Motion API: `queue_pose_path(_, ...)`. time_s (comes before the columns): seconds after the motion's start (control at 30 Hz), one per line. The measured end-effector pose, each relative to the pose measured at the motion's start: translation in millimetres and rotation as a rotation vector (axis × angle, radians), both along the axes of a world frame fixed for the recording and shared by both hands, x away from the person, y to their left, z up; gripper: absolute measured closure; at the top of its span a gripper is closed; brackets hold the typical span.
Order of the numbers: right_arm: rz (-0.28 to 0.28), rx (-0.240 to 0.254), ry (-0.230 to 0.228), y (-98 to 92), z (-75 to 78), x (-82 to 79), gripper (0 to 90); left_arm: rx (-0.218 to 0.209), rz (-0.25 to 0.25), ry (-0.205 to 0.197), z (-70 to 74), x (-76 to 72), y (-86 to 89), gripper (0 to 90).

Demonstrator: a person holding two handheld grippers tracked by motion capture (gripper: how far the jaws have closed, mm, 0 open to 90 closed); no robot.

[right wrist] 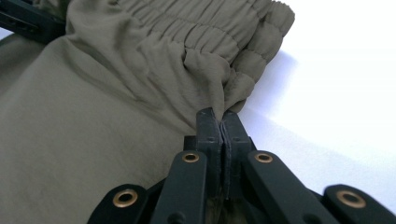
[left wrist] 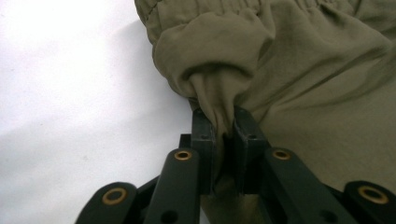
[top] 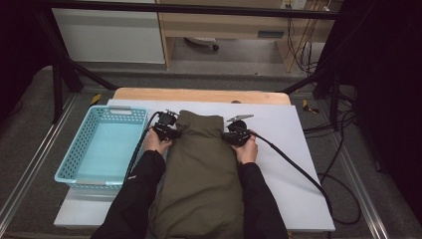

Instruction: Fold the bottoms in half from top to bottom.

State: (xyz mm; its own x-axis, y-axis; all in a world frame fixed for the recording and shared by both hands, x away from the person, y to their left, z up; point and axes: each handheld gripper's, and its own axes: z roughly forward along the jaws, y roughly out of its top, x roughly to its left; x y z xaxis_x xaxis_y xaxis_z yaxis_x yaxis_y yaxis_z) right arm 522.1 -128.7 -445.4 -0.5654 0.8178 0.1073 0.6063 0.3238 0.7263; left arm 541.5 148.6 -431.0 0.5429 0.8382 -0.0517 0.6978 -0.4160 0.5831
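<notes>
An olive-green garment (top: 201,164) with an elastic gathered band lies lengthwise on the white table top (top: 286,149), band end at the far side. My left gripper (top: 171,132) pinches the garment's left edge near the band. In the left gripper view a bunched fold of cloth (left wrist: 219,100) runs down between the closed jaws of that gripper (left wrist: 224,122). My right gripper (top: 230,137) is at the right edge near the band. In the right gripper view its jaws (right wrist: 222,120) are pressed together on a thin fold just below the elastic band (right wrist: 205,32).
A light blue plastic basket (top: 74,149) stands on the table at the left, beside the left forearm. A bare strip of wooden table edge (top: 199,94) shows at the far side. Black cables (top: 298,169) trail over the white top at the right.
</notes>
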Motion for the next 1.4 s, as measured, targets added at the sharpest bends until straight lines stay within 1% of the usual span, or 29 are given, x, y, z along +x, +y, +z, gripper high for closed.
queue_pose_path(0.1, 0.007, 0.006, -0.016, -1.9, 6.7, -2.3, 88.8, -0.001, 0.008, -0.015, 7.7, -2.4, -1.2, 82.5)
queue_pose_path(0.23, 0.005, 0.012, -0.038, -5.4, 17.5, -6.1, 88.8, -0.036, 0.005, -0.046, 20.6, -7.4, -2.1, 83.5)
queue_pose_path(0.3, 0.006, 0.019, -0.053, -7.3, 24.0, -8.8, 88.9, -0.045, 0.001, -0.060, 26.6, -10.4, -2.2, 83.6)
queue_pose_path(0.37, 0.007, 0.026, -0.071, -9.6, 31.4, -12.1, 88.9, -0.058, -0.006, -0.069, 32.9, -13.2, -1.4, 83.7)
queue_pose_path(0.53, 0.009, 0.050, -0.112, -16.8, 50.7, -20.3, 88.9, -0.106, -0.029, -0.101, 49.8, -20.2, 0.9, 83.6)
queue_pose_path(0.63, 0.012, 0.054, -0.130, -20.9, 58.8, -24.6, 88.9, -0.107, -0.045, -0.119, 57.6, -24.5, -1.5, 83.6)
queue_pose_path(0.77, 0.011, 0.060, -0.141, -24.1, 65.6, -29.3, 88.9, -0.098, -0.056, -0.132, 66.8, -27.9, -3.6, 83.7)
queue_pose_path(0.87, 0.013, 0.068, -0.147, -25.1, 69.1, -32.1, 88.9, -0.103, -0.065, -0.133, 72.7, -29.5, -3.1, 83.8)
queue_pose_path(1.0, 0.019, 0.079, -0.151, -26.8, 72.3, -33.9, 88.9, -0.108, -0.071, -0.138, 77.3, -31.1, -2.5, 83.8)
queue_pose_path(1.17, 0.017, 0.093, -0.157, -29.3, 76.5, -34.9, 88.9, -0.131, -0.075, -0.141, 82.6, -34.2, -1.6, 83.8)
queue_pose_path(1.27, 0.024, 0.101, -0.161, -30.5, 79.1, -36.5, 88.9, -0.131, -0.080, -0.143, 85.5, -35.5, -0.6, 83.9)
queue_pose_path(1.4, 0.028, 0.117, -0.166, -32.3, 83.9, -39.3, 89.0, -0.134, -0.086, -0.154, 92.2, -38.0, -0.2, 83.9)
